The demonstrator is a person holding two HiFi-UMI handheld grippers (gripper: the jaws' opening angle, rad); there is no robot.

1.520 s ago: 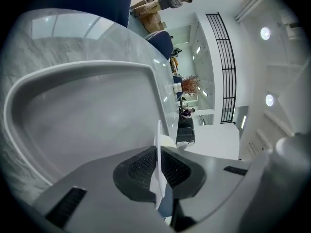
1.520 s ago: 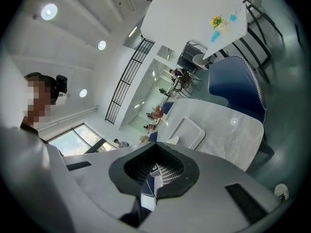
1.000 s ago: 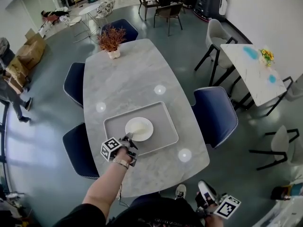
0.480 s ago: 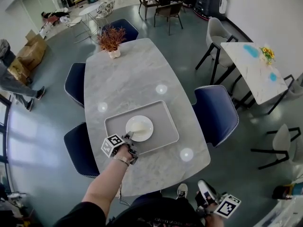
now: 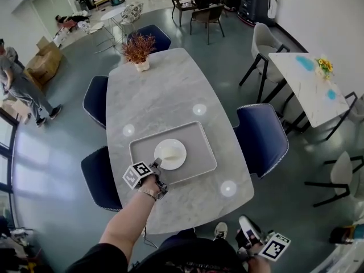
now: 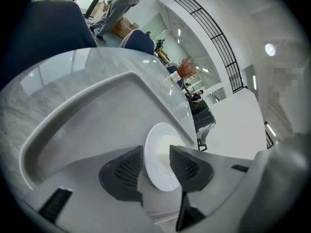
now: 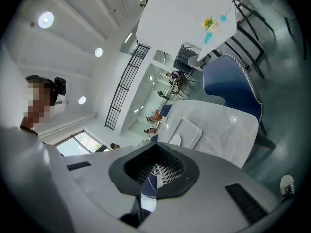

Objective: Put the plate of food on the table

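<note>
A white plate [image 5: 170,153] with pale food lies in a grey tray [image 5: 196,132] on the marble table [image 5: 159,90]. My left gripper [image 5: 154,165] is at the plate's near rim. In the left gripper view the plate [image 6: 163,149] stands between the two dark pads [image 6: 127,168], which have just been opening and sit apart from it, so the left gripper [image 6: 158,167] is open. My right gripper [image 5: 245,233] hangs low beside my leg, off the table's near right corner. Its jaws [image 7: 154,171] meet at the tip with nothing in them. It looks across at the tray [image 7: 192,132].
A potted plant [image 5: 138,51] stands at the table's far end. Blue chairs [image 5: 260,138] flank the table on both sides. A second white table [image 5: 307,87] with flowers is at the right. A person [image 5: 23,87] walks at the far left.
The left gripper has stayed at the plate's near rim and rolled slightly. The plate and tray have not moved. The person at the far left has walked further off.
</note>
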